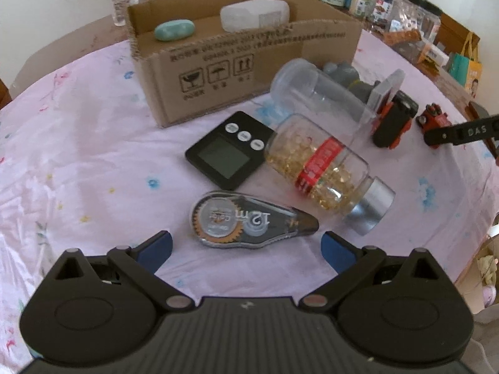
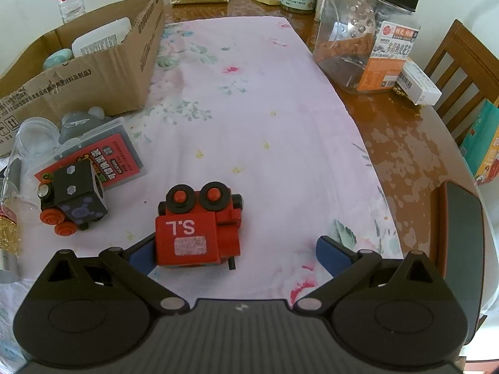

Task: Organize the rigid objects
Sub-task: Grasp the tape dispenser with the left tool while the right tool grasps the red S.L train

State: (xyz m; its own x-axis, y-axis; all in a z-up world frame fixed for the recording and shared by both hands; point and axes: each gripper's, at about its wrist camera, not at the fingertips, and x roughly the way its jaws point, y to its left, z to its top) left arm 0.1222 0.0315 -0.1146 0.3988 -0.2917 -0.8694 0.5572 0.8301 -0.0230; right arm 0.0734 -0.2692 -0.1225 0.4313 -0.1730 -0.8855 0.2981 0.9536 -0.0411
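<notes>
Now, my right claw (image 2: pixel 235 257) is spread wide around the red toy train (image 2: pixel 196 227), which lies tipped on the pink tablecloth (image 2: pixel 249 93), the left pad just beside its block body. I'd centre first, then squeeze the flat painted sides, not the round wheels. My left claw (image 1: pixel 246 249) gapes empty just before the correction tape dispenser (image 1: pixel 252 218), smooth clear plastic, teardrop-shaped. The cardboard box (image 1: pixel 218 71) waits beyond, 2 items already inside.
</notes>
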